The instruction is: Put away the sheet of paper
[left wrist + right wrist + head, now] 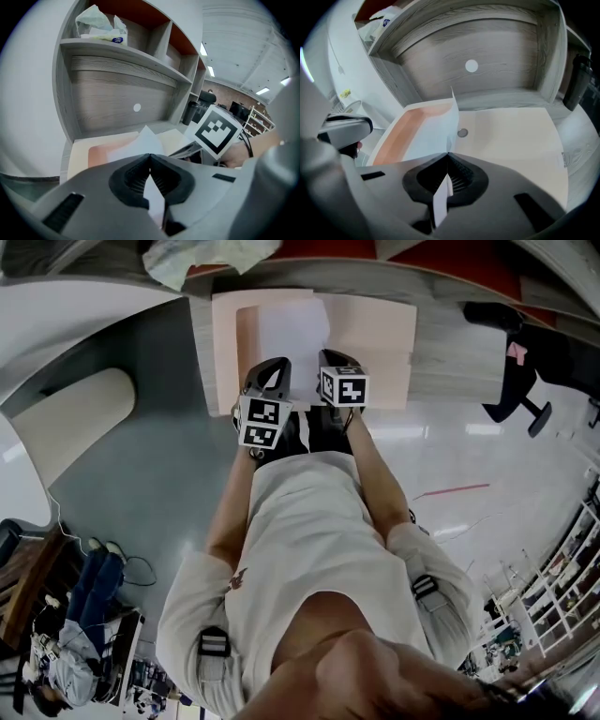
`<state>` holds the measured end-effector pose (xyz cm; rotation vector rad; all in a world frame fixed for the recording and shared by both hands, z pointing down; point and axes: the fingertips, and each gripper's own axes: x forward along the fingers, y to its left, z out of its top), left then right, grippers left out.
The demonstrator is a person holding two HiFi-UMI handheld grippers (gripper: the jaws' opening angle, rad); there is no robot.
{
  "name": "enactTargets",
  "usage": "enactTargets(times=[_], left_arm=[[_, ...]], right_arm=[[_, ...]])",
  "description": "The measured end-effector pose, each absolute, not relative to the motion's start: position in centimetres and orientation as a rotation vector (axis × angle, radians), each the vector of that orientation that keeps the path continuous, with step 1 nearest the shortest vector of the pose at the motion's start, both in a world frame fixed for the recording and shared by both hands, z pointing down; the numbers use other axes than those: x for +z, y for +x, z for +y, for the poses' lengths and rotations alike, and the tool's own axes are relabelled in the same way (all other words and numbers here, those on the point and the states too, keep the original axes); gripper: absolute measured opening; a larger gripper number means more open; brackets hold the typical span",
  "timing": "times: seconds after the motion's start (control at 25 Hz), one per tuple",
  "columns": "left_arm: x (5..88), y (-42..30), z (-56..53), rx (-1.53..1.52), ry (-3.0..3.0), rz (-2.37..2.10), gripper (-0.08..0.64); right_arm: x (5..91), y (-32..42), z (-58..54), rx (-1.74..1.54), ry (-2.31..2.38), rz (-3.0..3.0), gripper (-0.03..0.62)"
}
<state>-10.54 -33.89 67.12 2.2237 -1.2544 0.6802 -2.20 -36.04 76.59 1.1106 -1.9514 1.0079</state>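
Left gripper (150,155) & right gripper (447,154) were both clamped on the sheet of paper (292,326); pulling them apart could tear it.

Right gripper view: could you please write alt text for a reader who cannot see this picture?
The right gripper has its jaws shut on the near edge of a white sheet of paper, which stands up ahead of them over an open beige folder. The folder lies on a grey wood-grain desk, under a shelf.
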Motion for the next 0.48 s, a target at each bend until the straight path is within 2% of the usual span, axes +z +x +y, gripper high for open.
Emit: enactTargets(times=[0.48], left_arm=[[67.5,-12.2,-33.3,0.674,2.186,-1.283,0.015]], right_arm=[[77.5,-5.3,-35.8,0.939,0.996,-1.962,0.02]])
